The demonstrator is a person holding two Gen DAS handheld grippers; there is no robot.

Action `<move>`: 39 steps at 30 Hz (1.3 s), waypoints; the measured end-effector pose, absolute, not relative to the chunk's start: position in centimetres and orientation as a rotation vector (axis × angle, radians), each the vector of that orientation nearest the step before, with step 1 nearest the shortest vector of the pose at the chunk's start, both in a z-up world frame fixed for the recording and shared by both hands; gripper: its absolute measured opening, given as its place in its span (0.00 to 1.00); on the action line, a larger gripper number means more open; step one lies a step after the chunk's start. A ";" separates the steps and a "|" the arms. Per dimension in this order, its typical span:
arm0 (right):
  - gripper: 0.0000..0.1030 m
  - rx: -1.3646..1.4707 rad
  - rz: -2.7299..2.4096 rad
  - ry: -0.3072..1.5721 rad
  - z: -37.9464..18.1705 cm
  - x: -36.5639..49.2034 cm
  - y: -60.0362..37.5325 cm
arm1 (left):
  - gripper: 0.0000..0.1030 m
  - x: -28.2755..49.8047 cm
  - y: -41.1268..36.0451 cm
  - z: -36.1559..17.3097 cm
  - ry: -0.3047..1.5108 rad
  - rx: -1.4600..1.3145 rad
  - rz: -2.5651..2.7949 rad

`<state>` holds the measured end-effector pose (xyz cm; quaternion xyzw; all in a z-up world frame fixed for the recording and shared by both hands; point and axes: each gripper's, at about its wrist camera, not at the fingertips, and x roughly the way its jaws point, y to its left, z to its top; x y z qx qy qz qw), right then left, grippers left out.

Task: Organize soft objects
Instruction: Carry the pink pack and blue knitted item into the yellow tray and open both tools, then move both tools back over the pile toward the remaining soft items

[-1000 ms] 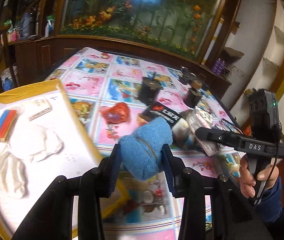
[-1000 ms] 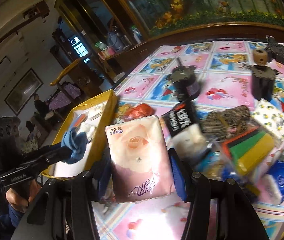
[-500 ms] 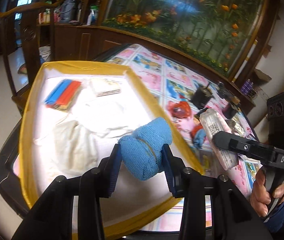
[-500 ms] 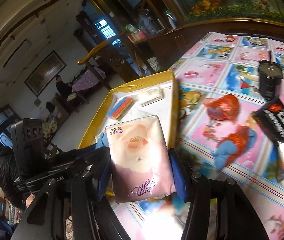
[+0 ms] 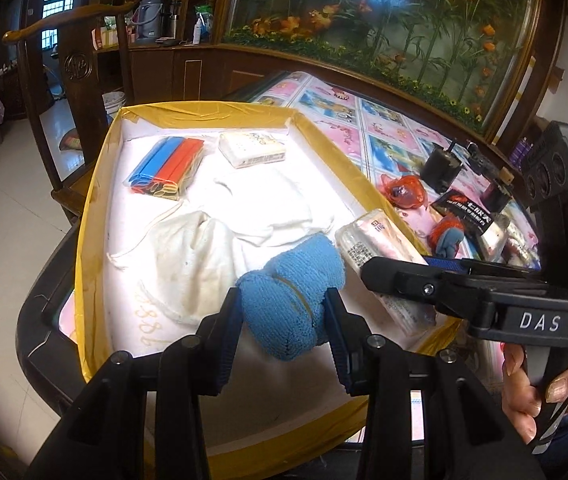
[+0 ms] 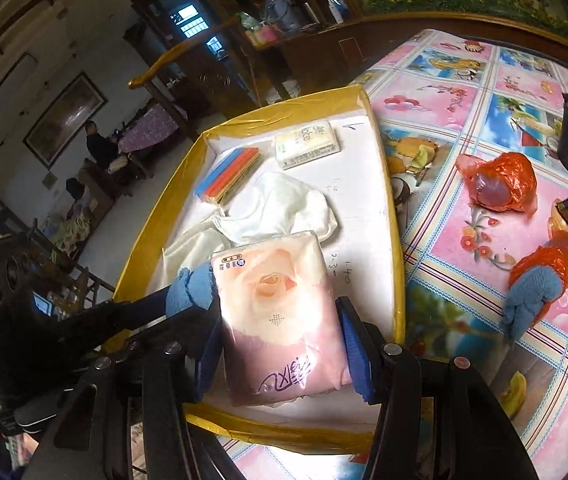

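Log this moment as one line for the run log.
left tongs: shut on blue cloth | right tongs: shut on tissue pack | both over yellow box

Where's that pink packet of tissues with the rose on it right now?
The pink tissue pack is clamped in the right gripper, held above the near end of the yellow-edged tray, just right of the blue cloth roll in the left gripper.

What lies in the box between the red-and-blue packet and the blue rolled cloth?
White cloths lie crumpled between the red-and-blue packet and the blue rolled cloth, seen in the left wrist view.
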<state>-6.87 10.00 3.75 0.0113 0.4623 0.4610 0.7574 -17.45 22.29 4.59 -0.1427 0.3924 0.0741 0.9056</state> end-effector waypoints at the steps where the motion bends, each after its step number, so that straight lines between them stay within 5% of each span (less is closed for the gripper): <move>1: 0.57 0.010 1.005 1.002 3.7 -7.1 10.2 | 0.39 -17.5 22.3 4.5 0.815 -0.296 0.153; 18: 0.60 -0.066 1.002 0.957 3.6 -8.2 10.3 | 0.43 -18.0 22.3 4.5 0.823 -0.281 0.157; 29: 0.68 0.014 1.032 0.954 4.3 -7.7 9.0 | 0.62 -18.5 22.4 5.4 0.806 -0.305 0.160; 39: 0.71 0.192 1.007 0.858 7.4 -5.1 2.4 | 0.63 -18.5 21.5 6.7 0.785 -0.300 0.113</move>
